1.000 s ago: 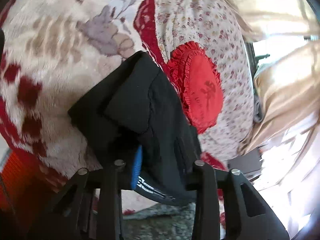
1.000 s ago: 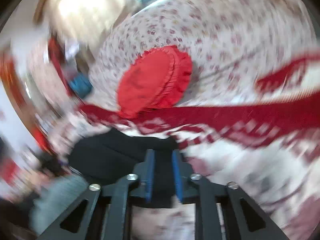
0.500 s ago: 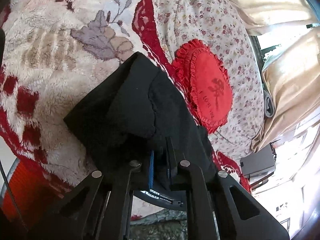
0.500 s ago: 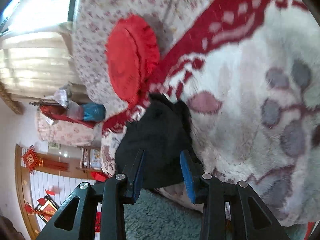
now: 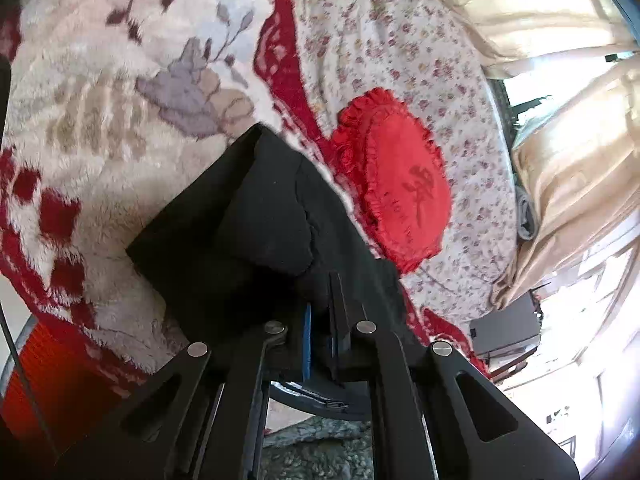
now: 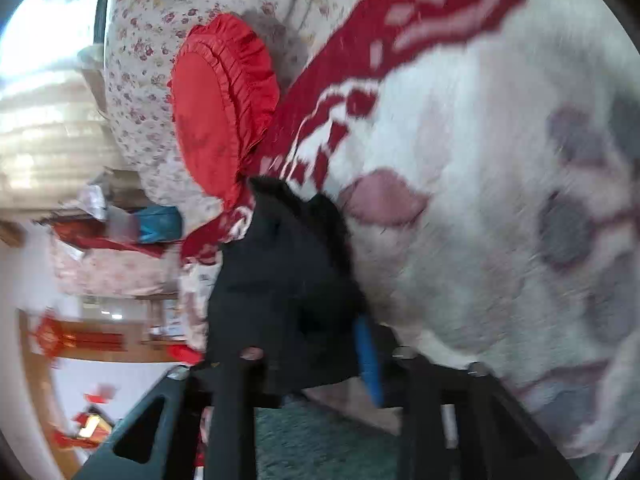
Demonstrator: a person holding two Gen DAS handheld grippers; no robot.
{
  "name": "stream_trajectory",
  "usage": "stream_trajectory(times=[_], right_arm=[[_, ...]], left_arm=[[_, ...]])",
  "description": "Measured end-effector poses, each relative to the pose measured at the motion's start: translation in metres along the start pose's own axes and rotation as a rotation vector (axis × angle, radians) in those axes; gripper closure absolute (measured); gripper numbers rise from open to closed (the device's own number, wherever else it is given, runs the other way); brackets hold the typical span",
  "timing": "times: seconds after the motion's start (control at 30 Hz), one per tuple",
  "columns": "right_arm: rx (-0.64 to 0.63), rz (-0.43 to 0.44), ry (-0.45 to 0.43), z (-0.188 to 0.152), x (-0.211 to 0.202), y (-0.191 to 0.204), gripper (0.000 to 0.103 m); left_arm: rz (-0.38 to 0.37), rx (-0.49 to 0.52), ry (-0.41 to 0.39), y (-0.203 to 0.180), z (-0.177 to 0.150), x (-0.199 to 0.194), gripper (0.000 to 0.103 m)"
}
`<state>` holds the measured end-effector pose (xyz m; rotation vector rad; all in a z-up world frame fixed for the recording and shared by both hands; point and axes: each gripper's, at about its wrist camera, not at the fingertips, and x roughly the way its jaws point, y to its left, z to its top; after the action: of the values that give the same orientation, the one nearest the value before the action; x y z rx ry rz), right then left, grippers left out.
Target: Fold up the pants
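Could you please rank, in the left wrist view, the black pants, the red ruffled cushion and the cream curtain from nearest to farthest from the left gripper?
1. Black pants: between the left gripper jaws.
2. Red ruffled cushion: beyond, to the right.
3. Cream curtain: far right edge.

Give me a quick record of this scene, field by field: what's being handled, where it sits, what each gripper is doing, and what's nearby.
item: black pants, folded into a compact bundle
surface: fluffy floral blanket with red border
left gripper: jaws nearly closed, pinching the near edge of the pants
right gripper: jaws wide apart, pants fabric between them
nearby: red ruffled cushion on a floral sheet, beside the pants
image quality: right wrist view blurred
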<state>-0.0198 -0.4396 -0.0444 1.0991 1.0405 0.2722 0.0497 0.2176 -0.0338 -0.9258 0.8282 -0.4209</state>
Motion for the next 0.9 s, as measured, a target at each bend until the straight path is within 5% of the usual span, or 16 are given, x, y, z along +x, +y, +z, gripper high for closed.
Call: stream_trajectory(times=[0.23, 0.4, 0.67, 0.8, 0.9], right_arm=[[-0.199, 0.010, 0.005, -0.010, -0.004, 0.032, 0.097], [-0.164, -0.105, 0.093, -0.012, 0.013, 0.015, 0.097], [-0.125, -0.114, 0.096, -0.010, 0.010, -0.001, 0.097], [-0.169, -0.172, 0.016, -0.007, -0.005, 0.012, 0.094], [-0.245, -0.253, -0.146, -0.003, -0.026, 0.032, 0.094]], left_arm=[[-0.008, 0.009, -0.031, 0.001, 0.006, -0.022, 0.099], [0.067, -0.069, 0.012, 0.040, 0.000, -0.002, 0.099], [0.125, -0.063, 0.005, 0.049, -0.005, -0.008, 0.092], [0.155, -0.060, 0.001, 0.050, -0.007, -0.015, 0.084], [0.265, 0.025, -0.095, 0.036, -0.007, -0.034, 0.071]])
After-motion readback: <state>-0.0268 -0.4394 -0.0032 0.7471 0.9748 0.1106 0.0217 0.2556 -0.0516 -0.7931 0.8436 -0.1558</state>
